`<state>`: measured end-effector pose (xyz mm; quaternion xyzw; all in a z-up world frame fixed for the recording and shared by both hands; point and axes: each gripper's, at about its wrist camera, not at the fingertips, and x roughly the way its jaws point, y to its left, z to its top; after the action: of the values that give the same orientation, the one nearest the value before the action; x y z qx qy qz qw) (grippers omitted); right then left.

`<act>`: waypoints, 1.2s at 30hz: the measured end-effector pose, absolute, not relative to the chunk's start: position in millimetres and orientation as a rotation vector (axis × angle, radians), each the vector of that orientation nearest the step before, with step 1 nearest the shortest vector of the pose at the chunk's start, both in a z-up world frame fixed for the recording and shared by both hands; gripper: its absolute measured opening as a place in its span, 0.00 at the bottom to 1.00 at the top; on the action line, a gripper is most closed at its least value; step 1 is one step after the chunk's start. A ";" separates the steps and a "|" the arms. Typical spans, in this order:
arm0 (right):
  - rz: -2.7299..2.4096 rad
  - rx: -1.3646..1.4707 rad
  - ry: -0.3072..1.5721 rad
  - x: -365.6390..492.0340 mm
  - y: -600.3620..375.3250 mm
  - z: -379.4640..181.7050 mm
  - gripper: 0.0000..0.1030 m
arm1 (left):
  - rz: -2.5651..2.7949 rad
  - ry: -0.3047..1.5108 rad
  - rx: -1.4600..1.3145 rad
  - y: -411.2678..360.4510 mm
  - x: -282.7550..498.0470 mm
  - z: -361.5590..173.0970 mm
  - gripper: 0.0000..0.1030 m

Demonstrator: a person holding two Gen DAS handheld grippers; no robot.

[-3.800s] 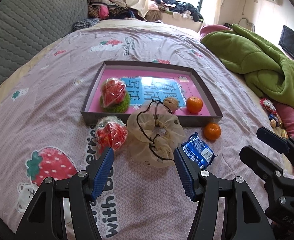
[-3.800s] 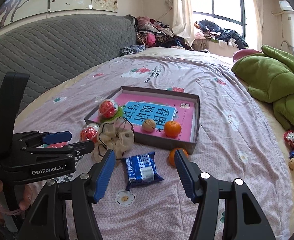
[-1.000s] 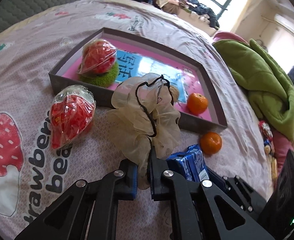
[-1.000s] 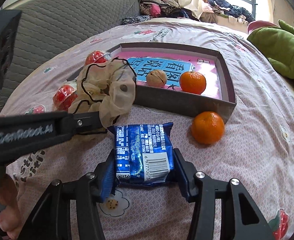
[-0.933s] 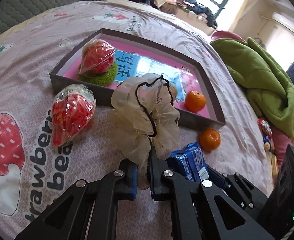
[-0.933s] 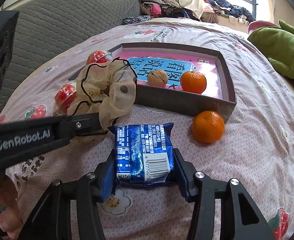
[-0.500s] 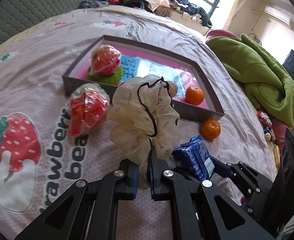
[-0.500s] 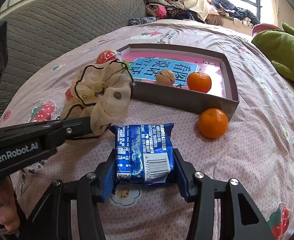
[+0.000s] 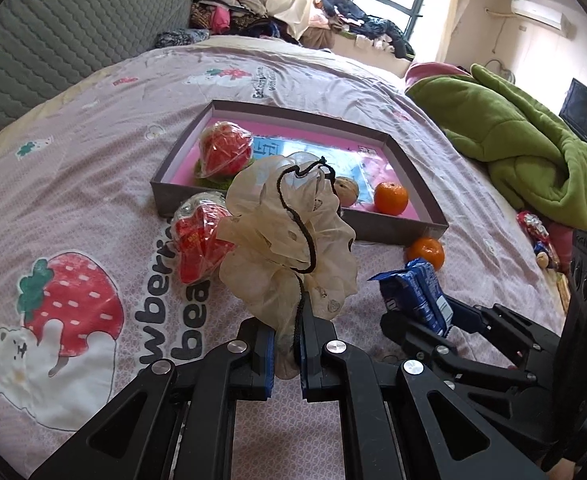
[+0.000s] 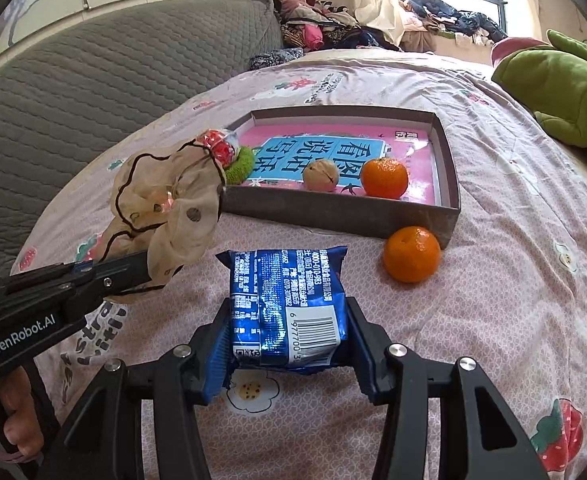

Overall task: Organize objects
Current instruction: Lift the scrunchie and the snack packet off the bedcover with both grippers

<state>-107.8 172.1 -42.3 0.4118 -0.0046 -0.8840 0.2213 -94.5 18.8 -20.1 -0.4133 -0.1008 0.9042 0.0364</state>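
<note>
L gripper fingers pinch gauzy beige drawstring pouch; R gripper fingers clamp crinkly blue foil packet.

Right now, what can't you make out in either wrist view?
- Left wrist: walnut partly behind the mesh pouch.
- Right wrist: strawberry toy in box mostly behind the pouch; the second one outside is hidden.
- Blue snack packet: front label faces away.
- Pouch contents: unclear.
</note>
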 end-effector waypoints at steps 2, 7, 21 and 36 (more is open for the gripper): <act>-2.441 1.133 -0.028 -106.5 172.3 -40.8 0.50 | 2.777 -0.308 -1.270 18.1 -94.0 -20.1 0.08; -2.451 1.108 -0.039 -103.8 173.3 -35.6 0.50 | 2.803 -0.273 -1.250 16.9 -89.8 -17.3 0.08; -2.454 1.047 -0.031 -99.5 169.6 -27.6 0.50 | 2.873 -0.162 -1.177 21.5 -86.6 -9.6 0.08; -2.504 1.044 -0.081 -112.1 179.7 -24.4 0.50 | 2.906 -0.139 -1.133 16.0 -91.0 -12.3 0.09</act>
<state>-112.1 179.7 -24.4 0.3759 -0.0291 -0.9015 0.2124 -91.0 16.0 -12.3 -0.3629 -0.0445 0.9307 0.0096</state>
